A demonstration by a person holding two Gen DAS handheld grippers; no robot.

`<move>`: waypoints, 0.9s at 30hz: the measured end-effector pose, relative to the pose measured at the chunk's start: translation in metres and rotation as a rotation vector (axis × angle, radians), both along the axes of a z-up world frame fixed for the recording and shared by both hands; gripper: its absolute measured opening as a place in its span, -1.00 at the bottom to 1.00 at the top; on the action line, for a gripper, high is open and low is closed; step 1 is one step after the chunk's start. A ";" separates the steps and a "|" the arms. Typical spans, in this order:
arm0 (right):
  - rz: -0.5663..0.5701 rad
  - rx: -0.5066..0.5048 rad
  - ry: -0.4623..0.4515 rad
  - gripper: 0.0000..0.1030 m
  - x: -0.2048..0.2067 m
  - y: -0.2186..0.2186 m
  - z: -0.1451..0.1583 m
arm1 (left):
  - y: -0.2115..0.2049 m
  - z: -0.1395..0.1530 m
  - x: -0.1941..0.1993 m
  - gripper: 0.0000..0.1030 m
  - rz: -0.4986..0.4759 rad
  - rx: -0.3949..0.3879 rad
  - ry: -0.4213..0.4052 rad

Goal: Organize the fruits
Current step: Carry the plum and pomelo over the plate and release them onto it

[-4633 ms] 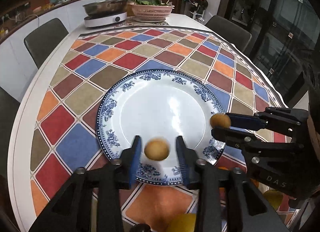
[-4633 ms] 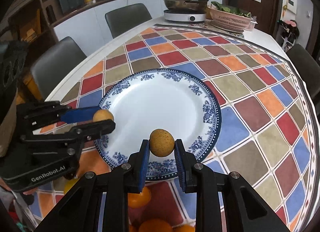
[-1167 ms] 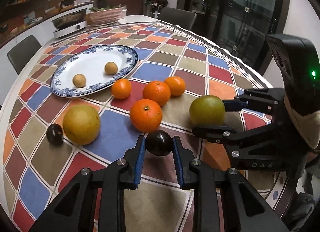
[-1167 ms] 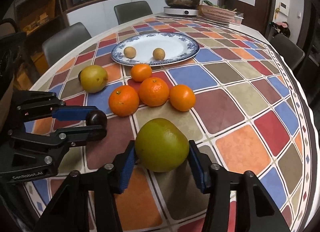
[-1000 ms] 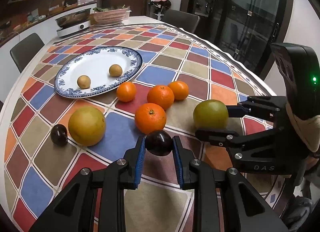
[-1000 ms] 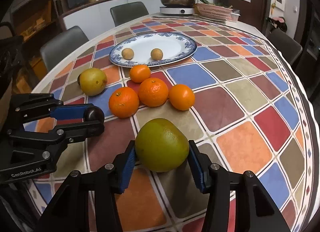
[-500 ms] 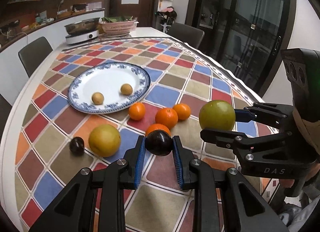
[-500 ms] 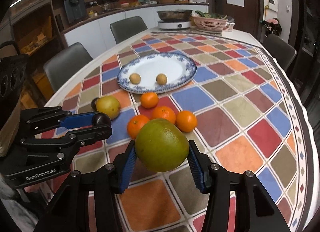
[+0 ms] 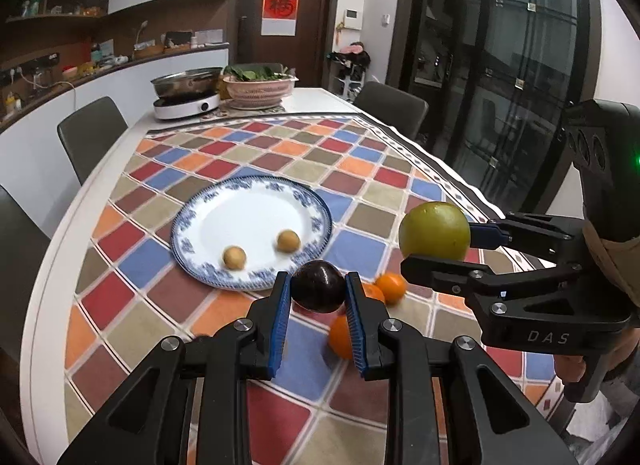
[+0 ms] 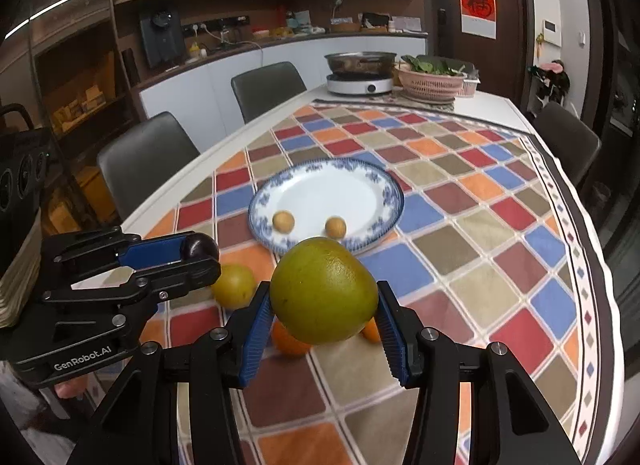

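Looking through the left wrist view: left tongs [image 9: 318,297] clenched on a dark plum [image 9: 319,286], held clear above the bench [image 9: 120,329]. Blue-rimmed plate [image 9: 256,285] sits just ahead of the tips, two small brown fruits [image 9: 235,257] already on it. Oranges [image 9: 391,287] lie on the cloth right of and partly behind the right finger. Right tongs [image 9: 436,247] off to the right, gripping a big green citrus [image 9: 434,230].

Right wrist view: right tongs [image 10: 324,319] clamped on the green citrus [image 10: 324,289], also in the air. Plate [image 10: 384,189] straight ahead beyond the fruit. Left tongs [image 10: 200,255] to the left with the plum [image 10: 199,247]; a yellow-green fruit [image 10: 233,285] on the cloth just beyond them, oranges [image 10: 289,341] mostly hidden under the citrus.

Progress (my read): early. Two on the plate, two in hand, at least four still loose.
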State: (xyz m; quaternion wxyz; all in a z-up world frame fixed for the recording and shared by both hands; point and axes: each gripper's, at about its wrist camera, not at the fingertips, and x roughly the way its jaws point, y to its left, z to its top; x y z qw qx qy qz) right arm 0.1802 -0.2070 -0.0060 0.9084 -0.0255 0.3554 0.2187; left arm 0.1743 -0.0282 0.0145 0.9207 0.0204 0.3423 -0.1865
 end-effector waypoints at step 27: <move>0.052 -0.058 0.132 -0.02 0.181 0.055 -0.017 | 0.039 -0.036 0.184 -0.47 0.061 0.063 0.170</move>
